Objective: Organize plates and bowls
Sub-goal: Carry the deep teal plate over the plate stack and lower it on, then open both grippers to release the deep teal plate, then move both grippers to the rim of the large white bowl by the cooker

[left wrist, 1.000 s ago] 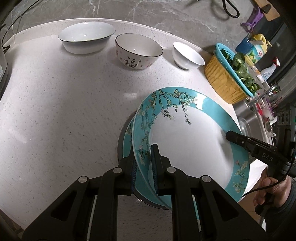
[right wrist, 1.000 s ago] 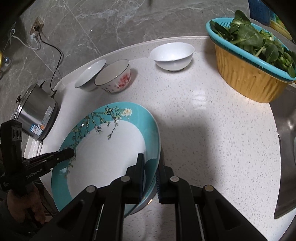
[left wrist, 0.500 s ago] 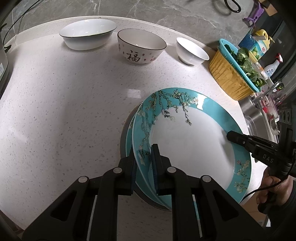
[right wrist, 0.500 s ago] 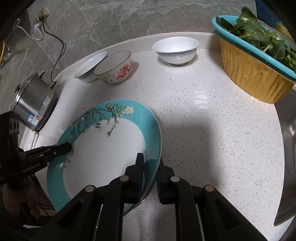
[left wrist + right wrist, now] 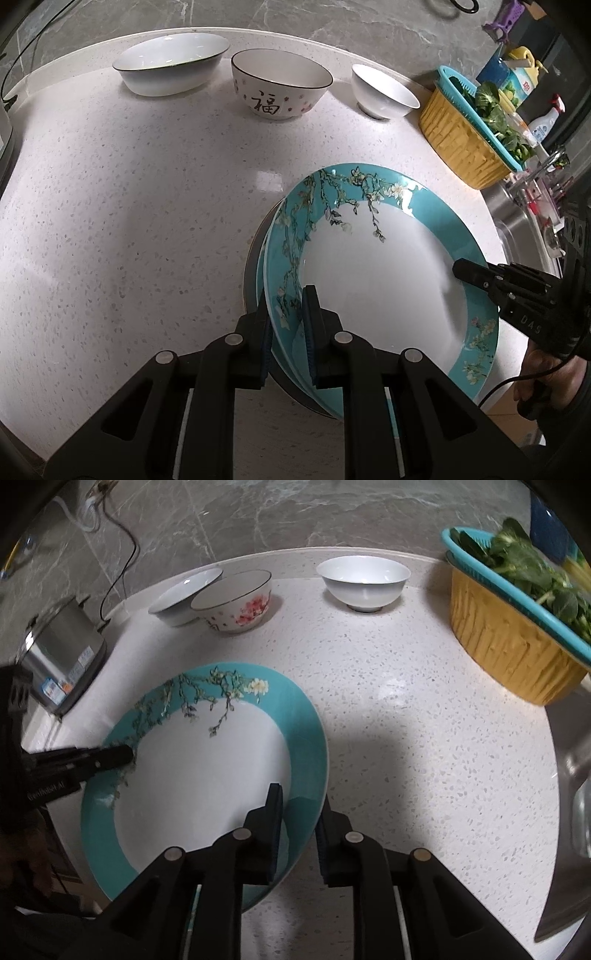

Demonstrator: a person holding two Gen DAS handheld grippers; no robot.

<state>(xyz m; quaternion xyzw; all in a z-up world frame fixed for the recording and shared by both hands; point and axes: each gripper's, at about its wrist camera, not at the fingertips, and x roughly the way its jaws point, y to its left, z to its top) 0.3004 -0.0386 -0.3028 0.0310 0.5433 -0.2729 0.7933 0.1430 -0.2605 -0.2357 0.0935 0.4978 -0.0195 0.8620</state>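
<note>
A large teal-rimmed plate [image 5: 376, 266] with a blossom branch pattern is held between both grippers over the white counter. My left gripper [image 5: 288, 328] is shut on its near left rim; a second teal plate rim [image 5: 263, 273] and a dark one show just beneath. My right gripper [image 5: 299, 812] straddles the plate's [image 5: 199, 771] right rim, jaws slightly apart. Three bowls stand at the back: a wide white bowl [image 5: 171, 62], a patterned bowl with a character [image 5: 280, 88] and a small white bowl [image 5: 384, 98].
A yellow basket with a teal strainer of greens [image 5: 476, 125] stands at the right, by a sink [image 5: 524, 236] with bottles behind. A steel cooker [image 5: 62, 657] sits at the counter's left end in the right wrist view. Open counter [image 5: 129, 221] lies left of the plates.
The right gripper's jaws have opened a little around the plate rim. Both views have shifted slightly, with the bowls a bit lower in frame. The left grip is unchanged.
</note>
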